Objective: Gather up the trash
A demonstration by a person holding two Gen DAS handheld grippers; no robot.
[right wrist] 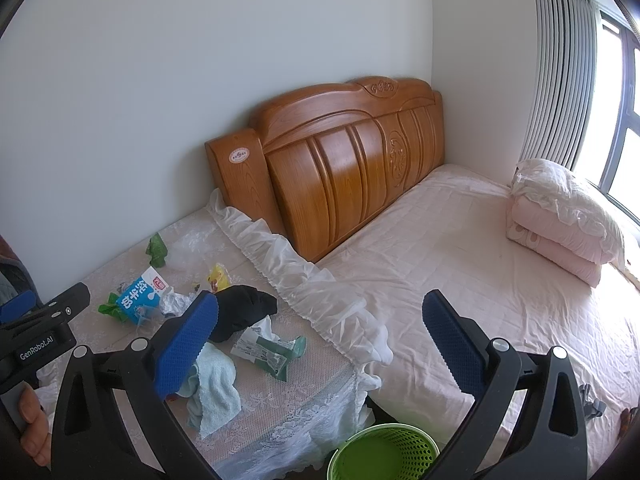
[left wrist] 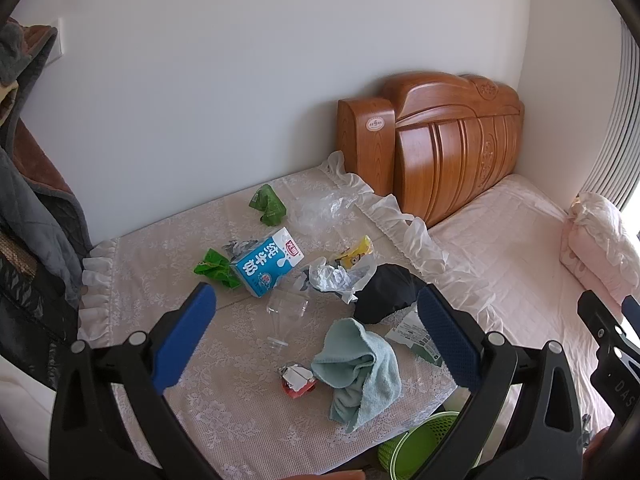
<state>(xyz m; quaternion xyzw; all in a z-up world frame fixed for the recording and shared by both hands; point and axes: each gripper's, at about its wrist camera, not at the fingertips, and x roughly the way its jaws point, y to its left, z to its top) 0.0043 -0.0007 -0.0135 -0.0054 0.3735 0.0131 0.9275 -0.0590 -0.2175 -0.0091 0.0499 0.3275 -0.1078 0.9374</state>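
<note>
We hold left gripper (left wrist: 316,344) and right gripper (right wrist: 320,344) released above tabletop (left wrist: 224,412) trash; green bin (right wrist: 384,454) waits below.

headboard (right wrist: 340,168): glossy wood | milk carton (left wrist: 266,262): printed paperboard | basket (right wrist: 384,454): green plastic mesh | towel (left wrist: 360,364): soft terry cloth
</note>
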